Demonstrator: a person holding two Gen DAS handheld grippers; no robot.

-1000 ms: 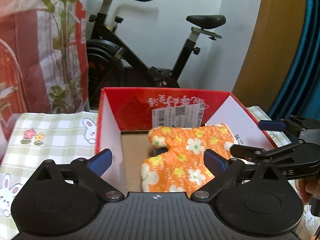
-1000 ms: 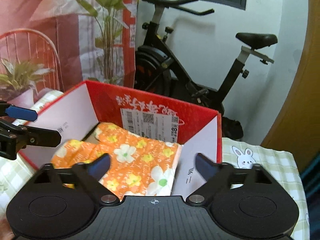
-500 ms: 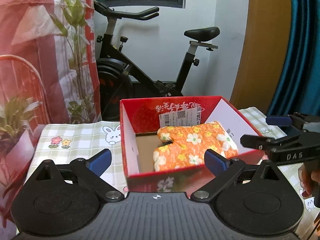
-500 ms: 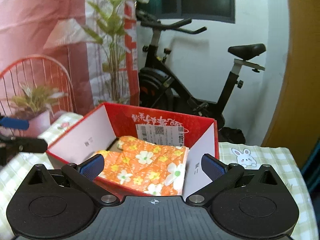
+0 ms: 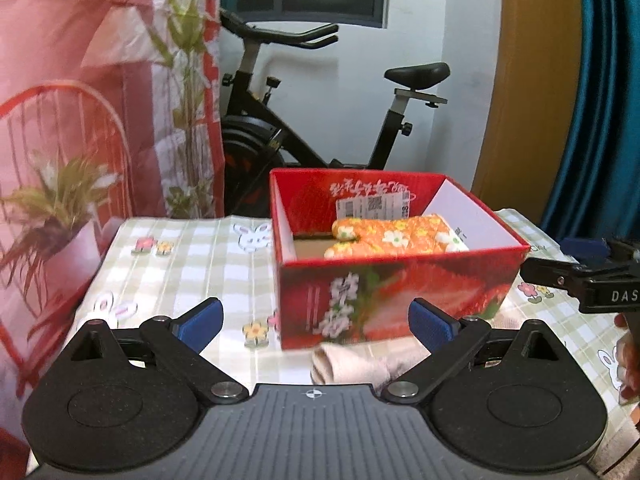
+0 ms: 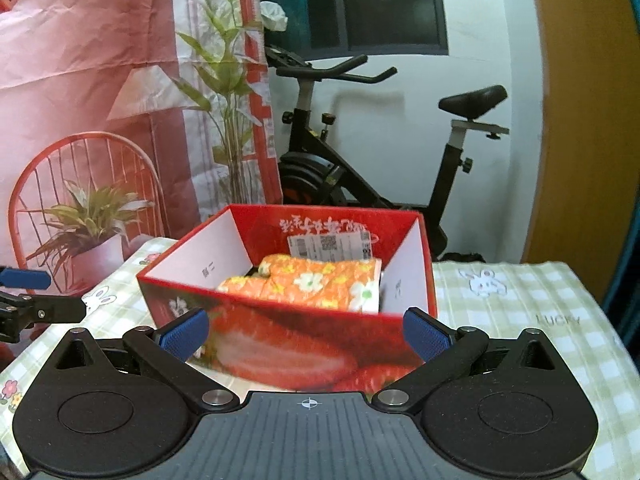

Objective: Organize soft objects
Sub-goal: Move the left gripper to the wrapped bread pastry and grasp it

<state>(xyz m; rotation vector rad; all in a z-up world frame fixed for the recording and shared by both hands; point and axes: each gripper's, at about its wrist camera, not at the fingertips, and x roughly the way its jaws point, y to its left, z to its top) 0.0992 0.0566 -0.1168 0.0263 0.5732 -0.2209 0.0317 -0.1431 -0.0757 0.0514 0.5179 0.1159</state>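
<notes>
An orange flowered oven mitt (image 5: 394, 236) lies inside the red strawberry-print box (image 5: 400, 292) on the checked tablecloth; it also shows in the right wrist view (image 6: 312, 284) inside the box (image 6: 288, 344). A beige rolled cloth (image 5: 352, 364) lies on the table just in front of the box, between my left fingers. My left gripper (image 5: 316, 324) is open and empty, in front of the box. My right gripper (image 6: 306, 332) is open and empty, also in front of the box; it shows at the right edge of the left view (image 5: 580, 276).
The table wears a green checked cloth with rabbits (image 5: 192, 256). A black exercise bike (image 6: 360, 172) stands behind the table. A pink printed backdrop with a plant and chair (image 6: 92, 140) hangs at the left. A blue curtain (image 5: 600, 100) hangs at the right.
Both grippers have pulled back and away from the box, leaving the mitt inside. The box front and the beige cloth have come into view.
</notes>
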